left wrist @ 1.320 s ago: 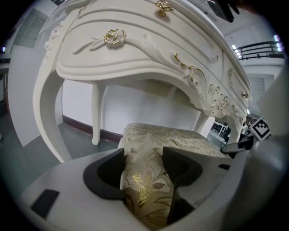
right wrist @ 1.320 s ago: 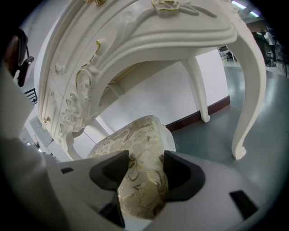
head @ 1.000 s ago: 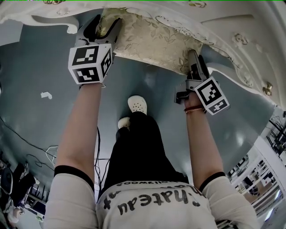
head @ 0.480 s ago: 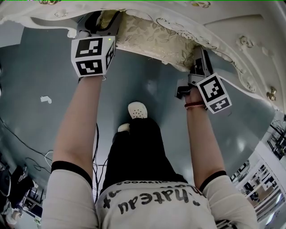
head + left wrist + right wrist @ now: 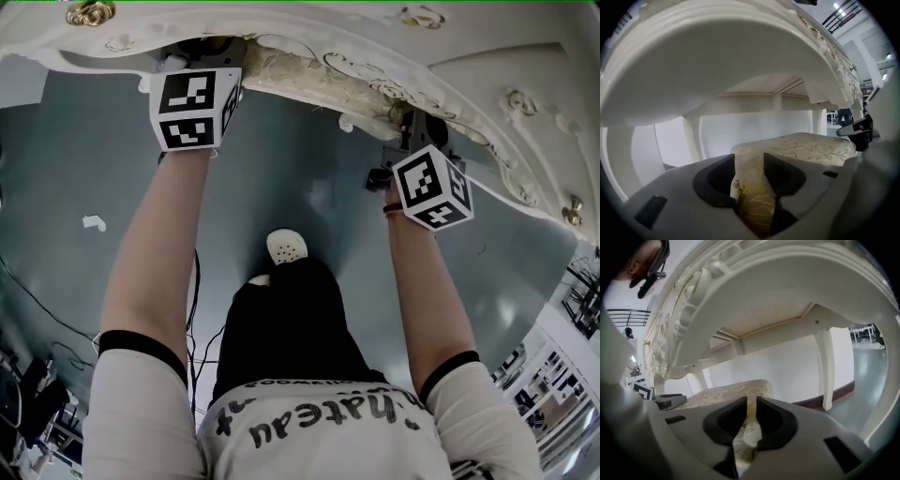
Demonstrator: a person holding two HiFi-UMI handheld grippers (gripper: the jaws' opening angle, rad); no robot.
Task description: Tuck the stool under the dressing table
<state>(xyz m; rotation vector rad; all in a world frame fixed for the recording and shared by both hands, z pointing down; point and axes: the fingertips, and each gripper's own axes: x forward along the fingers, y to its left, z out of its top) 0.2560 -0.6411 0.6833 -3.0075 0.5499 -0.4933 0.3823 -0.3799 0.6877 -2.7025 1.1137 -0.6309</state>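
The stool's floral cushion (image 5: 309, 80) lies almost wholly beneath the white carved dressing table (image 5: 281, 28); only a thin strip shows in the head view. My left gripper (image 5: 749, 174) has the cushion's (image 5: 806, 145) near corner between its jaws, which are closing, pads against the fabric. In the head view its tip is hidden under the table's edge behind its marker cube (image 5: 195, 108). My right gripper (image 5: 751, 417) is closing to a narrow gap with the cushion's (image 5: 726, 392) edge pinched in it; its cube (image 5: 429, 187) sits just below the table's rim.
The table's underside (image 5: 717, 61) arches close above both grippers. A white table leg (image 5: 826, 366) stands to the right, with a white wall behind. Grey floor (image 5: 84, 141), a person's legs and white shoe (image 5: 287, 247), and cables (image 5: 56, 309) at the left.
Both grippers have moved forward toward the table with the stool. The cushion, widely exposed before, has slid under the table's edge. The right gripper's cube has rolled.
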